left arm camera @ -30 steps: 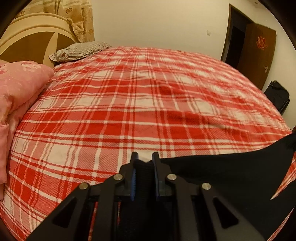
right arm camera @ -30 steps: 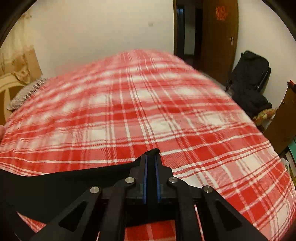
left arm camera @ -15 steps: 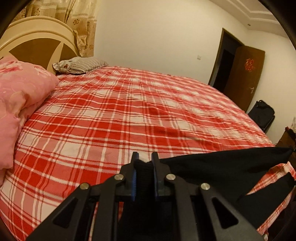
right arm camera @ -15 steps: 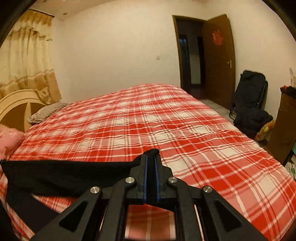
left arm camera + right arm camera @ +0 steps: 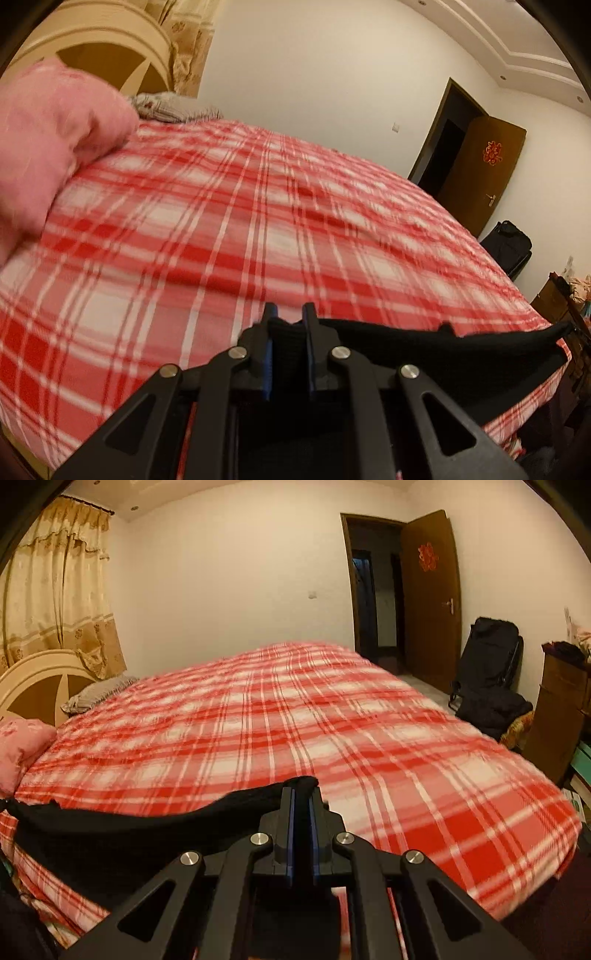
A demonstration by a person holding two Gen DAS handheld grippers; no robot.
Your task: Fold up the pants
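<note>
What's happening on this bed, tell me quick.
A person is working a pair of black pants with two handheld grippers. The left gripper and the right gripper are each clamped on one end of the fabric's top edge, so the pants hang stretched between them above the near edge of the red plaid bed. No fold has been laid down yet.

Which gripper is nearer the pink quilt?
Left. The left gripper, shut on the pants, has the pink quilt looming close on its left; the right gripper, also shut on the pants, sees it small and far left.
</note>
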